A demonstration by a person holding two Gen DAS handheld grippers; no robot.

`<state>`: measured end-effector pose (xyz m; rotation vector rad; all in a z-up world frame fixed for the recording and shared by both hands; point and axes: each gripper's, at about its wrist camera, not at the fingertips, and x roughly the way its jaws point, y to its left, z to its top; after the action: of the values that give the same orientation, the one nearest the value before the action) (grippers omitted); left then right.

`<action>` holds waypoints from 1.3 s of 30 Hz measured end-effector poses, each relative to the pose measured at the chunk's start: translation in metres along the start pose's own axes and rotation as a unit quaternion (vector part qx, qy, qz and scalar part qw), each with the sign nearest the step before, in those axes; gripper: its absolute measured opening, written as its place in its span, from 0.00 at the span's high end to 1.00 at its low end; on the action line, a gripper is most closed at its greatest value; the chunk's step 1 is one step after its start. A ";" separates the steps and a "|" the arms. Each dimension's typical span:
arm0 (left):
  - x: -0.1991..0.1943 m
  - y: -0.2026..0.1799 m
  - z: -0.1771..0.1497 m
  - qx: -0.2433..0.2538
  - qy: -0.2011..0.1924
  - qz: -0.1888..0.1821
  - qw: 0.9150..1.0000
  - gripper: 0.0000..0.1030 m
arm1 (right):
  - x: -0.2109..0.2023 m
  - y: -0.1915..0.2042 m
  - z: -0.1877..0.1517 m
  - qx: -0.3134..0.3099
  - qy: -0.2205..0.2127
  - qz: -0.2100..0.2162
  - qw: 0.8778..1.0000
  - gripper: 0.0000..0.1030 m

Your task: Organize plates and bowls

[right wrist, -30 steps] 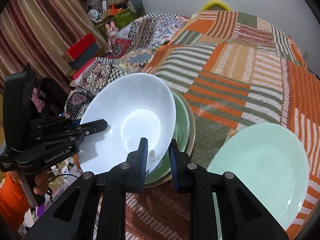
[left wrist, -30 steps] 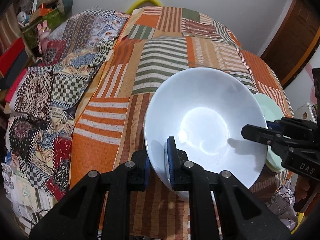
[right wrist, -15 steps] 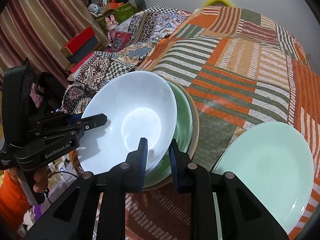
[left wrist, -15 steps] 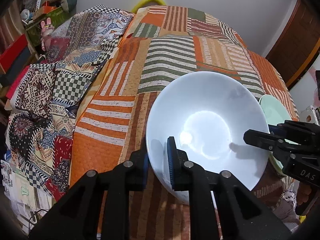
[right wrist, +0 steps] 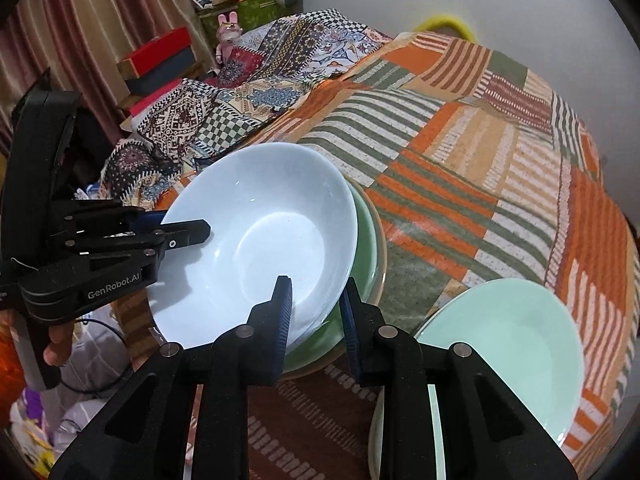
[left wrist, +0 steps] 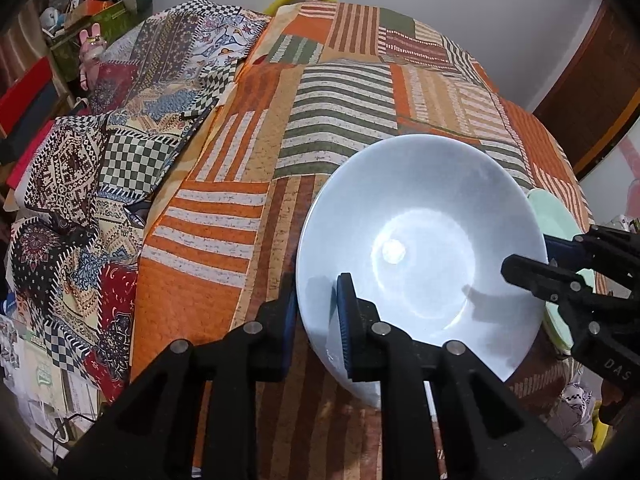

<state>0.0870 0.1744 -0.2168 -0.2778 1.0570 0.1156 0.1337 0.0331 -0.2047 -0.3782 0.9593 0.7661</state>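
A white bowl point(left wrist: 420, 248) point(right wrist: 260, 240) sits tilted inside a green bowl point(right wrist: 366, 240), which rests in a tan bowl point(right wrist: 382, 256). My left gripper point(left wrist: 316, 312) is shut on the white bowl's near rim; it also shows in the right wrist view point(right wrist: 176, 236). My right gripper point(right wrist: 316, 300) straddles the opposite rims of the stacked bowls, its jaws now a little apart; it also shows in the left wrist view point(left wrist: 532, 268). A mint green plate point(right wrist: 500, 352) point(left wrist: 556, 224) lies to the right of the stack.
The bowls stand near the front edge of a table under an orange, green and brown striped patchwork cloth point(left wrist: 340, 128) point(right wrist: 480, 160). A patterned quilt point(left wrist: 120, 140) lies on the left. Boxes and toys point(right wrist: 232, 4) stand behind it.
My right gripper's jaws have widened from their earlier tight grip on the bowl rims. The white bowl has settled slightly and both cameras have tipped a little.
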 end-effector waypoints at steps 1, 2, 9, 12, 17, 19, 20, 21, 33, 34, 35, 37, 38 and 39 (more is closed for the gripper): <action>0.000 0.000 0.000 0.000 0.001 -0.001 1.000 0.82 | -0.002 -0.001 0.000 0.000 -0.001 -0.002 1.000 0.79; -0.001 0.000 0.000 0.000 0.000 0.000 1.000 0.82 | -0.003 -0.002 0.000 0.002 -0.002 -0.001 1.000 0.79; -0.027 0.010 0.001 -0.008 -0.034 -0.005 0.999 0.79 | -0.025 -0.012 0.001 0.014 -0.041 -0.011 0.999 0.60; -0.035 0.017 -0.001 -0.022 -0.039 -0.010 0.999 0.74 | -0.031 -0.018 0.000 0.026 -0.051 -0.008 0.998 0.57; -0.029 0.021 -0.009 -0.032 -0.031 -0.019 0.999 0.63 | -0.024 -0.025 -0.005 0.054 -0.047 0.005 0.997 0.53; -0.025 0.019 -0.012 -0.034 -0.027 -0.026 0.999 0.62 | -0.016 -0.027 -0.007 0.063 -0.035 0.012 0.997 0.53; -0.023 0.018 -0.013 -0.033 -0.024 -0.030 0.999 0.62 | -0.014 -0.027 -0.009 0.066 -0.030 0.016 0.997 0.53; -0.020 0.017 -0.014 -0.033 -0.020 -0.035 0.999 0.62 | -0.012 -0.027 -0.010 0.068 -0.026 0.019 0.997 0.53; 0.016 0.001 -0.013 -0.008 0.020 -0.066 0.998 0.62 | 0.018 -0.029 -0.010 0.078 0.010 0.042 0.996 0.53; 0.019 0.001 -0.013 -0.006 0.023 -0.068 0.997 0.62 | 0.021 -0.030 -0.011 0.081 0.013 0.046 0.996 0.53; 0.021 0.001 -0.013 -0.006 0.026 -0.071 0.997 0.62 | 0.024 -0.031 -0.011 0.084 0.017 0.051 0.995 0.53; 0.025 0.001 -0.012 -0.008 0.028 -0.076 0.997 0.64 | 0.028 -0.031 -0.011 0.088 0.026 0.061 0.994 0.53; 0.025 0.001 -0.011 -0.008 0.026 -0.080 0.996 0.65 | 0.030 -0.031 -0.011 0.091 0.027 0.067 0.993 0.55; 0.025 0.000 -0.011 -0.007 0.024 -0.079 0.997 0.65 | 0.030 -0.031 -0.010 0.093 0.027 0.069 0.993 0.59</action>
<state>0.0902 0.1705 -0.2437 -0.3782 1.0775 -0.0265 0.1606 0.0182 -0.2369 -0.1716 1.1069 0.7881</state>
